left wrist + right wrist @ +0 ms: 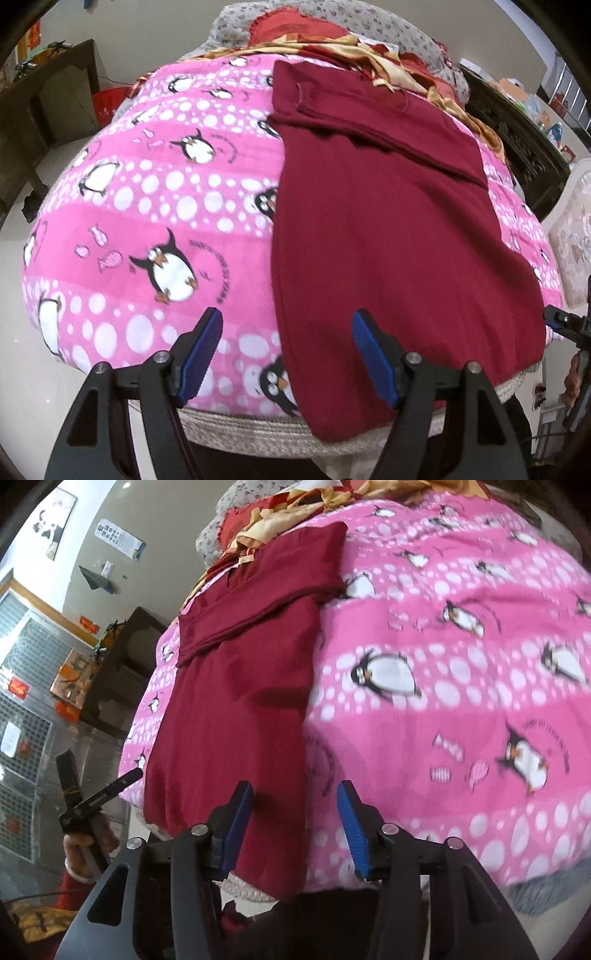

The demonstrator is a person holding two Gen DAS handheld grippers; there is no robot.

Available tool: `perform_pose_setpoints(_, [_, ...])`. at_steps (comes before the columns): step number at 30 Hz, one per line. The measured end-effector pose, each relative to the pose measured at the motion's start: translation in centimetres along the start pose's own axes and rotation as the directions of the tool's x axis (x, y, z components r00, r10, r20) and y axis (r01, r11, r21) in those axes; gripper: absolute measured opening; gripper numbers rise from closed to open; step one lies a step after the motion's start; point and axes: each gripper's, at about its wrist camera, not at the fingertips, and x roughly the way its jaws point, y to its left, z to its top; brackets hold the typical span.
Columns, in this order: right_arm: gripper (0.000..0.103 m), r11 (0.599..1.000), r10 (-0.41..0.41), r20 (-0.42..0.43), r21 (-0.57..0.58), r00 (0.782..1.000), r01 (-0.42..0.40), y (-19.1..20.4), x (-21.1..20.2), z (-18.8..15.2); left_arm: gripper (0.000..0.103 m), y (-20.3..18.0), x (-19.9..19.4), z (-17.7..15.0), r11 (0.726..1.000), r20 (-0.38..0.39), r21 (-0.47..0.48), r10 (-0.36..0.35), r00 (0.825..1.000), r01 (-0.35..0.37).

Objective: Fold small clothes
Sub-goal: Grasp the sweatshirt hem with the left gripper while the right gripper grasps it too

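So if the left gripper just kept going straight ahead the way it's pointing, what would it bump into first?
Probably the left edge of the dark red garment, where it meets the pink penguin blanket. The left gripper is open and holds nothing; depth is hard to judge.

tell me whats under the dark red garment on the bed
The dark red garment lies flat on a pink penguin blanket, which shows on both sides of it. Whatever lies directly beneath the garment is covered. Its near hem hangs over the bed edge.
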Motion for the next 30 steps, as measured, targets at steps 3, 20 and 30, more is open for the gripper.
perform_pose_setpoints(3, [0.052, 1.0, 0.022, -0.007, 0.0, 1.0, -0.022, 0.2, 0.2, -0.4, 0.076, -0.4, 0.3, -0.3, 1.0, -0.011, -0.001, -0.019, 1.0, 0.019])
perform_pose_setpoints(20, [0.017, 0.995, 0.017, -0.021, -0.101, 1.0, -0.019, 2.1, 2.1, -1.4, 0.013, -1.1, 1.3, 0.0, 0.994, -0.045, 0.028, -0.102, 0.994, 0.104])
perform_pose_setpoints(30, [0.015, 0.976, 0.066, -0.05, -0.202, 0.997, -0.075, 4.9, 0.6, -2.2, 0.01, 1.4, -0.9, 0.0, 0.995, -0.044, 0.027, -0.098, 0.994, 0.099])
